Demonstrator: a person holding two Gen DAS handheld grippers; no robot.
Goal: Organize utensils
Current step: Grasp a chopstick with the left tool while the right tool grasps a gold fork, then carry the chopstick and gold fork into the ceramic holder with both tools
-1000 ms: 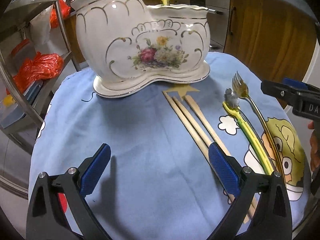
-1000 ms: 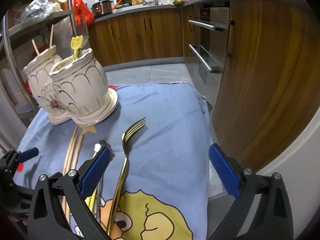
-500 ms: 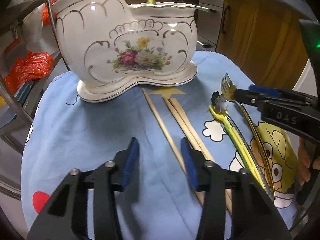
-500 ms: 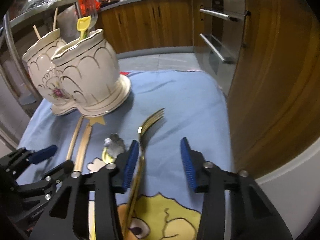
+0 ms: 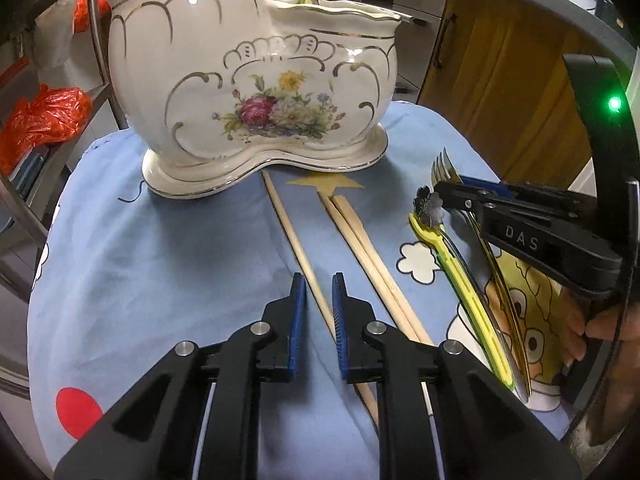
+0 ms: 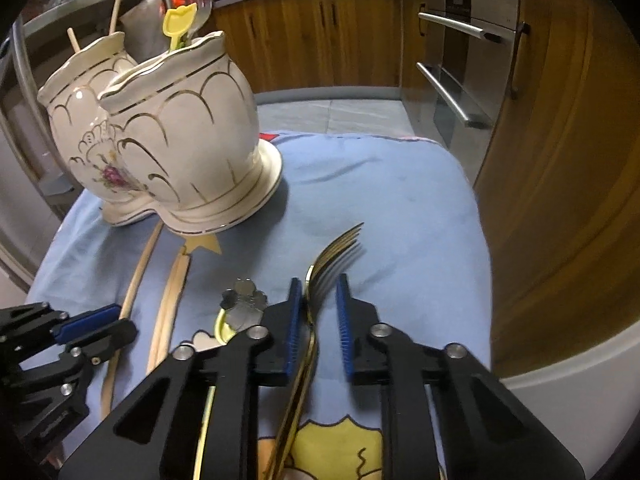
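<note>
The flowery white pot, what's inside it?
From the pot poke a yellow handle, a fork's tines and two wooden sticks. Its walls hide their lower parts and anything deeper.

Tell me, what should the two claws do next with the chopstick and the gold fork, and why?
Probably finish squeezing shut before lifting. The left claw is closing with one chopstick between its jaws, the right claw is closing with the neck of the gold fork between its jaws, but gaps show beside both, so neither is gripped yet.

Your left gripper [image 5: 319,312] and right gripper [image 6: 318,314]: black angular frames, blue ribbed pads, silver screws, "DAS" lettering, green LED.
</note>
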